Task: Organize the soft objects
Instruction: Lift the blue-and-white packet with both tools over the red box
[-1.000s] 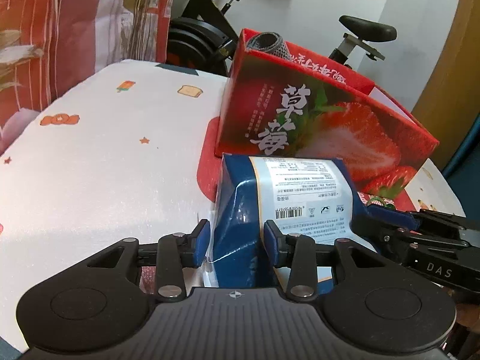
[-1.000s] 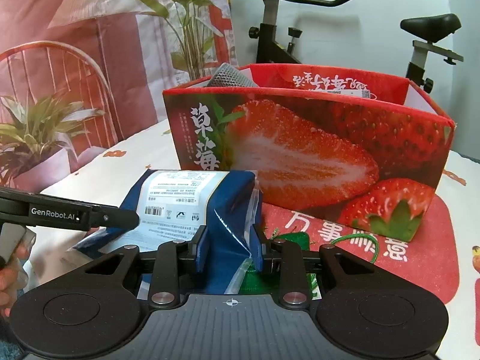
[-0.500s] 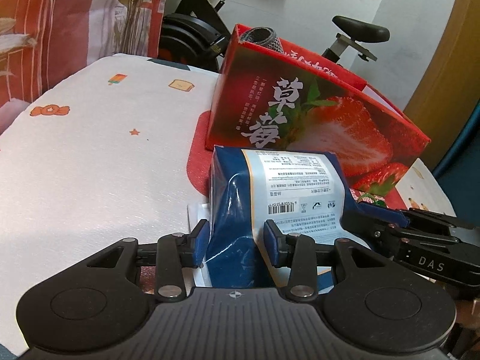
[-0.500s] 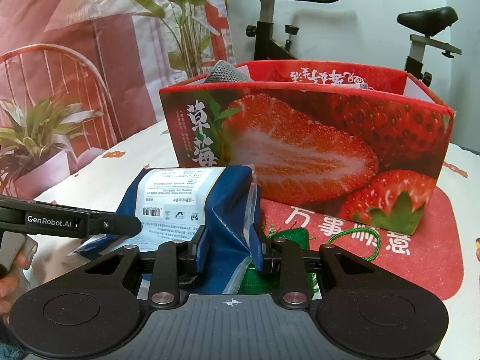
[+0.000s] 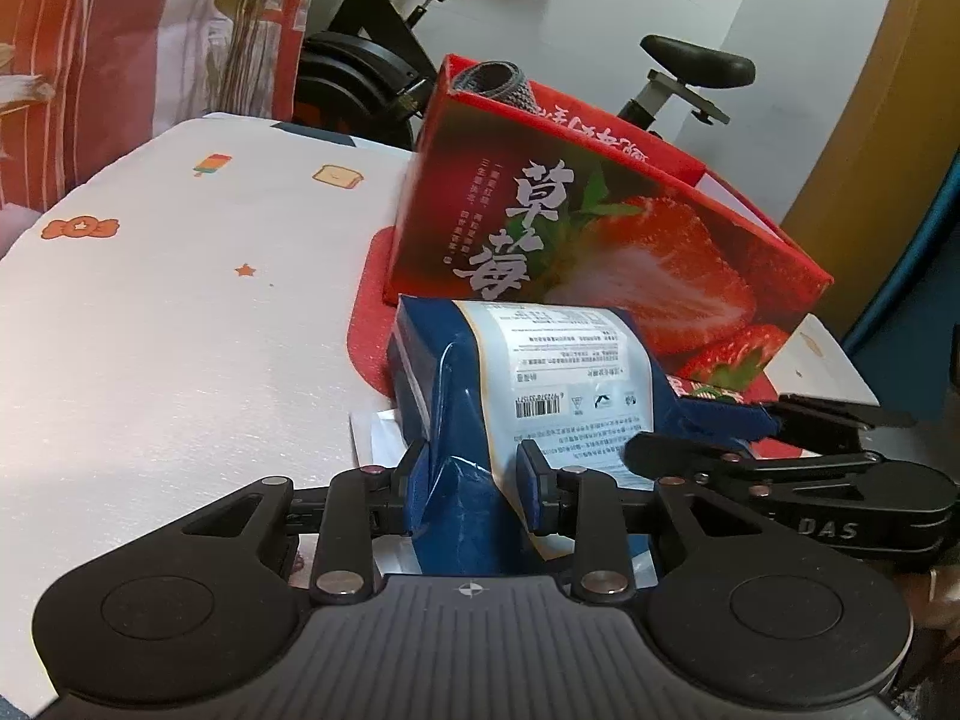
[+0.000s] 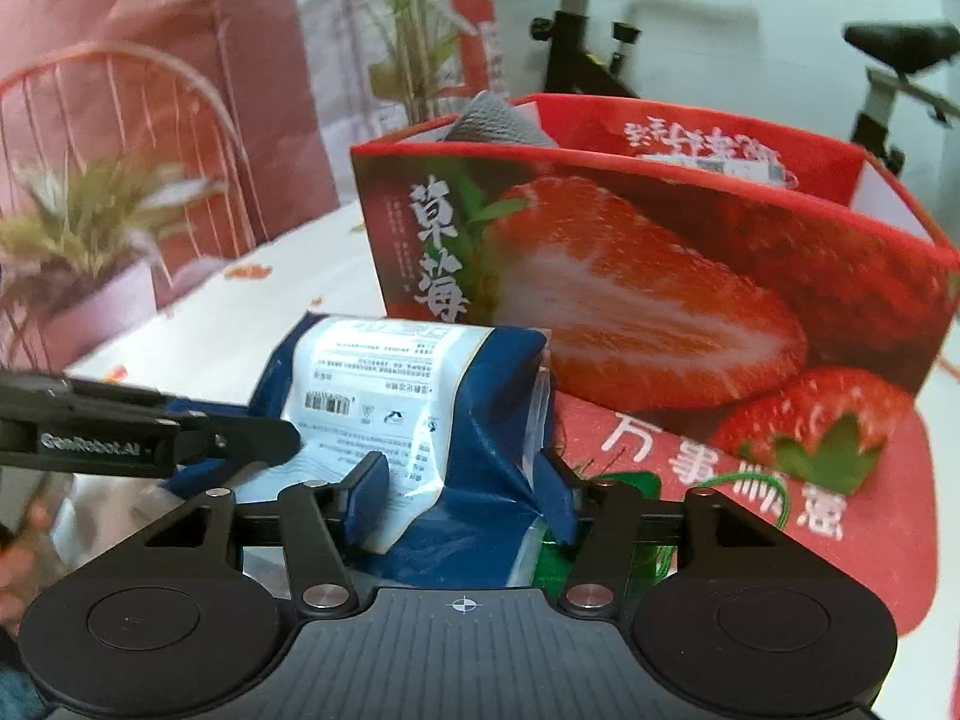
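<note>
On the desk [image 5: 150,330], covered in white cloth with small cartoon prints, the left claw [image 5: 474,480] stays clamped on the near end of the soft blue plastic bag with the white printed label [image 5: 456,396]. Its jaws stand narrow and dent the film, much as they did a second ago.

The bag sits at centre, just in front of the open red cardboard box printed with a halved strawberry [image 5: 600,252], which stands on a red mat [image 5: 369,312]. A grey knitted roll [image 5: 498,81] already pokes out of the box's far corner. Whether the bag's underside rests on the desk or hangs clear cannot be told.

To the right, the right claw [image 6: 462,492] has changed. Its jaws have spread clearly wider than half a second ago, and the bag has puffed out to fill the gap. The pads flank the bag without squeezing it; whether they still brush the film is unclear. A green item [image 6: 624,480] shows just beyond them.

The release appears to pass the bag to the left claw alone. That would suit a lift over the near wall into the box, though one pinch on slack film may let the bag sag.
</note>
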Demonstrator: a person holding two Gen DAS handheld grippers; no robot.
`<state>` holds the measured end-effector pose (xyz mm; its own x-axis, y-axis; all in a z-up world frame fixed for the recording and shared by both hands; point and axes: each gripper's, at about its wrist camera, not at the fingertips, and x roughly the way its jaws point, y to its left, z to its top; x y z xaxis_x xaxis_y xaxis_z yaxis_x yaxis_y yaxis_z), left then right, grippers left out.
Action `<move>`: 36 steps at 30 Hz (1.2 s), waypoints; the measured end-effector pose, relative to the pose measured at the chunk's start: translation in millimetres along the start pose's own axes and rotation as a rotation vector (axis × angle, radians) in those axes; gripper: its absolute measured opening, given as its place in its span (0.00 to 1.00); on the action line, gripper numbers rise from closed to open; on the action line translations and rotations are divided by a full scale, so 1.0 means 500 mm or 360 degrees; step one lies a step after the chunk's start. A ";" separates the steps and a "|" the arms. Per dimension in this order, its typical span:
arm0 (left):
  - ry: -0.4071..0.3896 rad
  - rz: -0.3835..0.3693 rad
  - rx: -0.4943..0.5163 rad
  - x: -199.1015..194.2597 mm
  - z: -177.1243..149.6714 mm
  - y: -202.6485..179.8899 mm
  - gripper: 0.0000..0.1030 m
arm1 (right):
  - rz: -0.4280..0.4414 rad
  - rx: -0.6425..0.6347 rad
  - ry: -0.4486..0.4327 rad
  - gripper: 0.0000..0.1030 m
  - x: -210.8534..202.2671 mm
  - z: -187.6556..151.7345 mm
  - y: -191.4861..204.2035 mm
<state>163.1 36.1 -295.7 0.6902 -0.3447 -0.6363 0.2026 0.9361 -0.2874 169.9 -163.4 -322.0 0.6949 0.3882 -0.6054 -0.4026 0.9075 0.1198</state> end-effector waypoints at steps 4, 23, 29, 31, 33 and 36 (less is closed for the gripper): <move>-0.0017 -0.0016 -0.0030 -0.009 0.003 0.006 0.32 | -0.0022 0.0053 -0.0005 0.24 -0.007 0.009 -0.005; -0.0234 -0.0170 0.0025 -0.091 0.030 -0.033 0.32 | -0.0083 -0.0048 -0.0303 0.10 -0.130 0.021 0.039; -0.0333 -0.0231 0.0074 -0.123 0.077 -0.050 0.32 | -0.0086 -0.0067 -0.0432 0.10 -0.177 0.065 0.034; -0.0361 -0.0249 0.0095 -0.130 0.101 -0.058 0.32 | -0.0085 -0.0075 -0.0467 0.10 -0.189 0.089 0.029; -0.0381 -0.0264 0.0123 -0.131 0.130 -0.068 0.32 | -0.0084 -0.0074 -0.0489 0.10 -0.197 0.114 0.018; -0.0405 -0.0295 0.0156 -0.126 0.168 -0.081 0.32 | -0.0090 -0.0058 -0.0517 0.10 -0.204 0.153 -0.007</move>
<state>169.8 25.6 -183.6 0.7842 -0.4930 -0.3768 0.3984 0.8656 -0.3034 145.9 -193.9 -200.6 0.8681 0.3735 -0.3269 -0.3749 0.9250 0.0612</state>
